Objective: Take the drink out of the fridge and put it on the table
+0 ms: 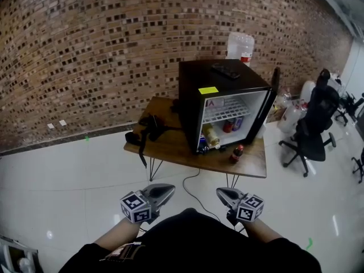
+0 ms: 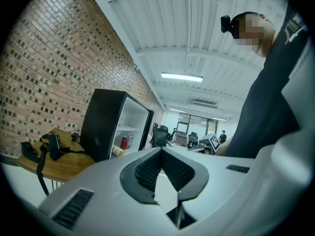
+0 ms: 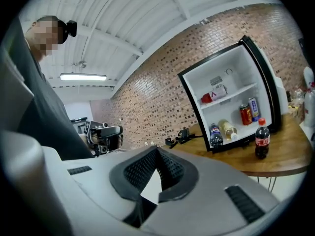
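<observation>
left tool [image 1: 169, 190], right tool [image 1: 221, 192] closed, cola bottle [image 1: 236, 153] on wooden table [image 1: 169, 148]

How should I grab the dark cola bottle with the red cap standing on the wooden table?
Probably around its round middle, near the red label, with a jaw on either side. The dark cola bottle stands upright on the wooden table, so come in level from the table's front edge. The black mini fridge blocks the back.

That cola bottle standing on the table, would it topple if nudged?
Probably: the cola bottle is tall and narrow, standing upright on the table. It looks full of dark liquid, so likely fairly heavy. Being round, it might roll once tipped.
</observation>
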Action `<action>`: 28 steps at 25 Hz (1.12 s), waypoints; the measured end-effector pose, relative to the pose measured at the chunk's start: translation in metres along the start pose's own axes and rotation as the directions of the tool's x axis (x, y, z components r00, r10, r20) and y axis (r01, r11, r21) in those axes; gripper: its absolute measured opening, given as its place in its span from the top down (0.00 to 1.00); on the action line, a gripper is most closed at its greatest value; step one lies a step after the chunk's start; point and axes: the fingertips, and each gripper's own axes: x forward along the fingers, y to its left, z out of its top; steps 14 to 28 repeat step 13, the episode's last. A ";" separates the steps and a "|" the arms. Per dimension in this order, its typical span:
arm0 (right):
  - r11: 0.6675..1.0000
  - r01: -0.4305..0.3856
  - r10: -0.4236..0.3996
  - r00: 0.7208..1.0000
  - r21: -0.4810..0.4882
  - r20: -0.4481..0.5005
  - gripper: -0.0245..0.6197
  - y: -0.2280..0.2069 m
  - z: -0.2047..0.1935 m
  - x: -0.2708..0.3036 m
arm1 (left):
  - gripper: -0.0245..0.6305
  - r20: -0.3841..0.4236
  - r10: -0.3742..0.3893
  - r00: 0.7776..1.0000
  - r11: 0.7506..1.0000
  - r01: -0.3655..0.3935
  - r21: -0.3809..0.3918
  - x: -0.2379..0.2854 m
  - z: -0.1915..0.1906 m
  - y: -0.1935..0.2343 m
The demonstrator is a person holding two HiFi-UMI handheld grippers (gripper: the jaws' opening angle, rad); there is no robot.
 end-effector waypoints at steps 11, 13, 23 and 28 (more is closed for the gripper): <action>0.999 0.040 -0.040 0.999 0.010 0.023 0.96 -0.015 0.010 -0.016 | 0.96 0.007 -0.024 1.000 1.000 0.024 0.000 0.014 0.007 -0.001; 0.999 0.041 -0.041 0.999 0.011 0.026 0.96 -0.016 0.011 -0.016 | 0.96 0.006 -0.021 1.000 1.000 0.021 -0.001 0.015 0.009 0.000; 0.999 0.041 -0.041 0.999 0.011 0.026 0.96 -0.016 0.011 -0.016 | 0.96 0.006 -0.021 1.000 1.000 0.021 -0.001 0.015 0.009 0.000; 0.999 0.041 -0.041 0.999 0.011 0.026 0.96 -0.016 0.011 -0.016 | 0.96 0.006 -0.021 1.000 1.000 0.021 -0.001 0.015 0.009 0.000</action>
